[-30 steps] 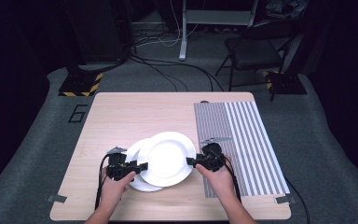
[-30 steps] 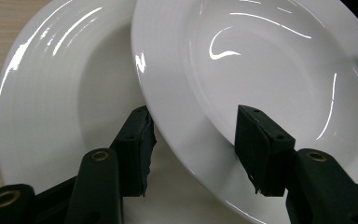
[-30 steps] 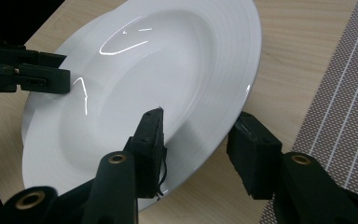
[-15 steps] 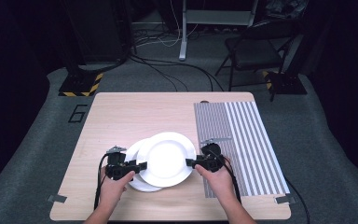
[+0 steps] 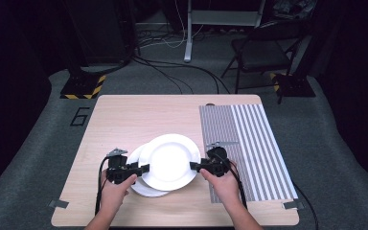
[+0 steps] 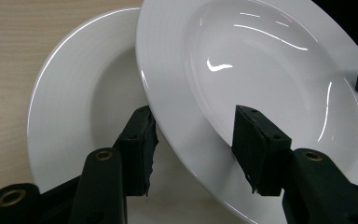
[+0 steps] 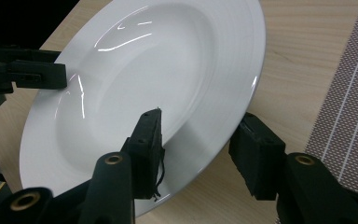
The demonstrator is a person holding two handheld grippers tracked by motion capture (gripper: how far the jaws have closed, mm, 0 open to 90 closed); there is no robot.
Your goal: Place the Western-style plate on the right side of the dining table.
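Top plate [image 5: 168, 162]: it lay partly over the lower plate [image 5: 146, 188] on the near half of the table [image 5: 139, 115], shifted toward the striped mat [image 5: 249, 143].
Left claw [image 5: 143, 168]: your left claw straddled the left rim of the top plate, 1 jaw above and 1 below. In the left gripper view the jaws stood apart from the rim [image 6: 168, 116], so it was not gripping yet.
Right claw [image 5: 195, 166]: your right claw was set the same way on the right rim. In the right gripper view the rim [image 7: 223, 135] passed between the pads with a gap on the outer side, so I judged it open.
Done: you had both claws in position on opposite rims of the top plate.
Left: you had to close both claws, lift the top plate off the lower plate and set it down, probably on the striped mat.
Risk: the plate was glossy, so an uneven grip could have let it tilt.
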